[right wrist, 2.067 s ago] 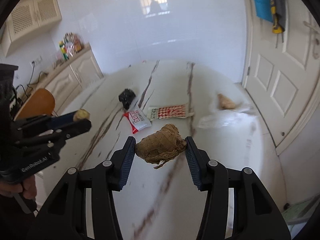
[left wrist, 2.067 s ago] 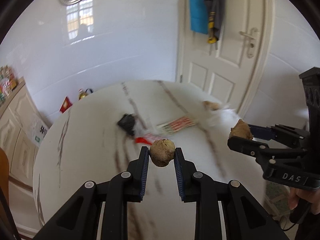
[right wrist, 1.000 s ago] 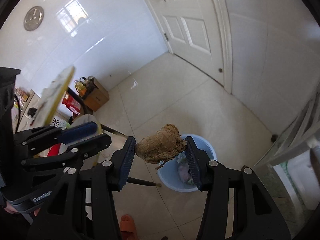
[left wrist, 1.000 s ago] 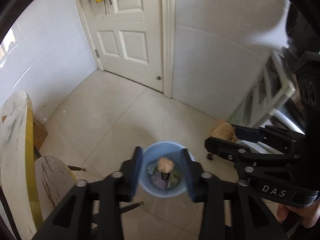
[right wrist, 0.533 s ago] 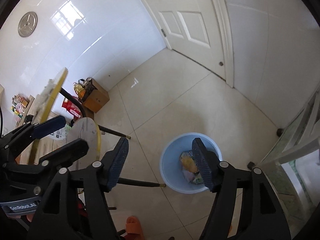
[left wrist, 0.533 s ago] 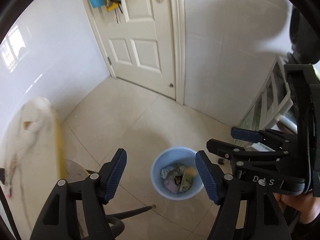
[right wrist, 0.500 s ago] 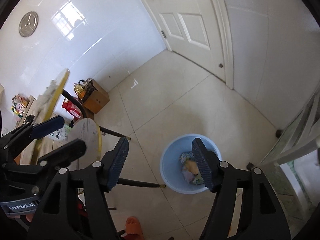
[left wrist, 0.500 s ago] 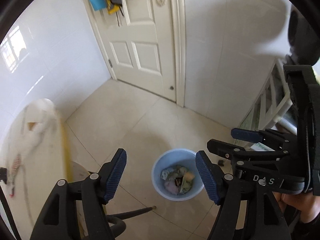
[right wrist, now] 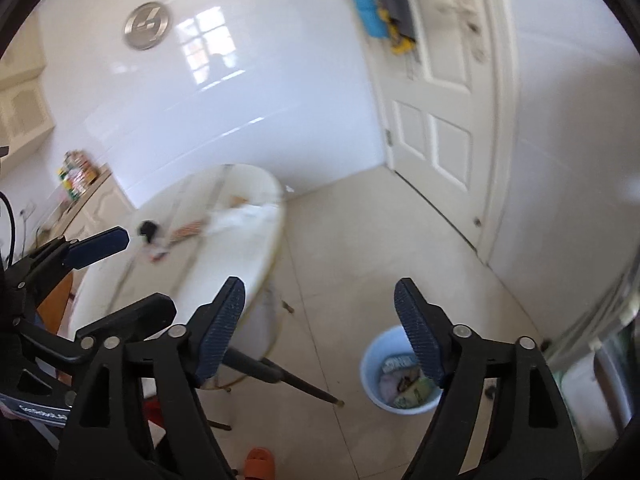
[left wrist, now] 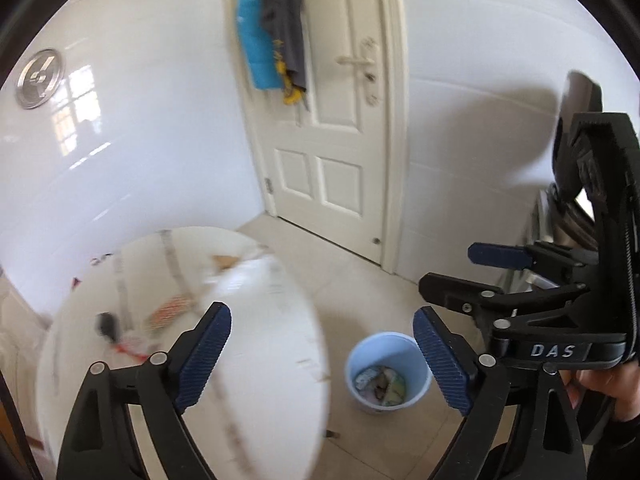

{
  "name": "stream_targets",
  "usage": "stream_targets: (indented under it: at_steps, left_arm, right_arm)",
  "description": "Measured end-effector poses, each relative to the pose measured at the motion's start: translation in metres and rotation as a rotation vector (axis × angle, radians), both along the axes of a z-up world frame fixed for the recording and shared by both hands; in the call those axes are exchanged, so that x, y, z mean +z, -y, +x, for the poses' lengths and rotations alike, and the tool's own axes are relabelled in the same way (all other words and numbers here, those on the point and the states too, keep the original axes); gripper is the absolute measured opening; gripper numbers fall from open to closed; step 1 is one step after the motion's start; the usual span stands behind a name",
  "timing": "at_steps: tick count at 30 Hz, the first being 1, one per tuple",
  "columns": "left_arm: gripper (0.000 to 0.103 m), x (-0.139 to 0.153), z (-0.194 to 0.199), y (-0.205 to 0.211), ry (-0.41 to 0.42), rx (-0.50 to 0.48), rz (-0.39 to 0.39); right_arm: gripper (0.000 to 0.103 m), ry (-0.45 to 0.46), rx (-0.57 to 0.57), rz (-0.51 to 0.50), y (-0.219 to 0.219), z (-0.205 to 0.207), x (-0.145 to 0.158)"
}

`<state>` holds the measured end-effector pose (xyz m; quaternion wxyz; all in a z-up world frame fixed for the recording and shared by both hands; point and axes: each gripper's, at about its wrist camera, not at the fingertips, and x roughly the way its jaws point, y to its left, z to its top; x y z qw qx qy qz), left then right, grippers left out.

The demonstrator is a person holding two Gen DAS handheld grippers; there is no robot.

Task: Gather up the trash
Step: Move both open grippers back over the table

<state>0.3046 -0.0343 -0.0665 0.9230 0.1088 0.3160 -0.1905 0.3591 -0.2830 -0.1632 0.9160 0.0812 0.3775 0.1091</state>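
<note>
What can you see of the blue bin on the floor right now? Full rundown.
The blue bin is a small round pale-blue bucket, plastic by the look, standing upright and lidless on the beige tiled floor, just beyond the round table's edge. Mixed trash fills the bottom: crumpled wrappers in green, white and pinkish tones; single items are too small to name. In the right wrist view a gripper finger overlaps its rim only by line of sight. Nothing but the floor touches it.

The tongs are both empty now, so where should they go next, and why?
Probably back over the round table to pick up more trash. Both the left tongs and right tongs have just been opening, with nothing between them. The blue bin on the floor holds trash, and wrappers lie on the table.
</note>
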Motion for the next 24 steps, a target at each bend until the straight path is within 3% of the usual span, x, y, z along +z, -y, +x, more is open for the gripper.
stream_targets:
  at_steps: [5,7,14,17,24]
  left_arm:
    - [0.093,0.011,-0.021,-0.084,0.034,0.113,-0.003]
    - [0.093,0.010,-0.013,-0.107,0.034,0.166,-0.002]
    - [0.093,-0.006,0.038,-0.179,-0.025,0.325,-0.004]
    - [0.093,-0.020,0.070,-0.205,-0.080,0.349,-0.044]
    - [0.093,-0.058,0.137,-0.237,-0.205,0.408,-0.049]
  right_arm:
    - [0.078,0.032,0.084,-0.057,-0.068,0.009,0.019]
    - [0.078,0.036,0.106,-0.079,-0.086,0.018,0.019]
    - [0.078,-0.001,0.162,-0.147,-0.126,0.072,-0.001]
    - [0.078,-0.009,0.190,-0.188,-0.140,0.102,-0.016]
    - [0.074,-0.057,0.200,-0.260,-0.155,0.173,-0.058]
